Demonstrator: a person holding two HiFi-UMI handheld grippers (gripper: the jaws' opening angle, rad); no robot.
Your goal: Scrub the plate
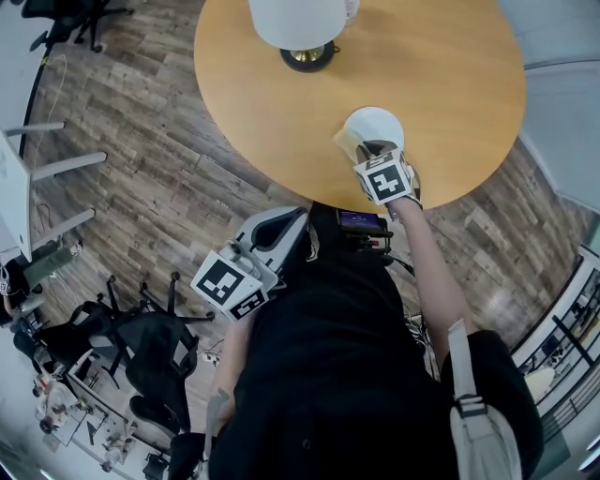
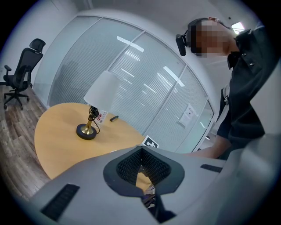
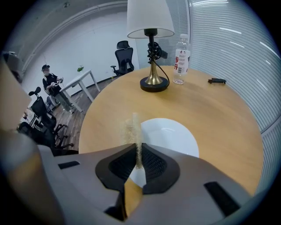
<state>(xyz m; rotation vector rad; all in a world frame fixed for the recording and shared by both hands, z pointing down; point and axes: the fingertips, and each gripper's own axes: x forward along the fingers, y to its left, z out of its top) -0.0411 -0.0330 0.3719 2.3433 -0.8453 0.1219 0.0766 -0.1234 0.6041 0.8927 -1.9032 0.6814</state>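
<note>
Wood-plank flooring surrounded a round wooden table (image 1: 450, 75) in the head view, where a white plate (image 1: 375, 122) lay near the table's near edge, below a lamp (image 1: 300, 28). The right gripper (image 1: 364, 152) reached to the plate's near rim with a scouring pad (image 1: 349, 142), while the left gripper (image 1: 281, 225) hung off the table by the person's waist. In the left gripper view, the jaws met at their tips with nothing between them and pointed across the table, away from the plate. In the right gripper view, the jaws clamped the thin pad (image 3: 131, 127) edge-on, its free end over the plate's left rim; contact could not be confirmed. Scrubbing appeared about to start; the next move probably called for pressing the pad down flat and stroking across the plate.
</note>
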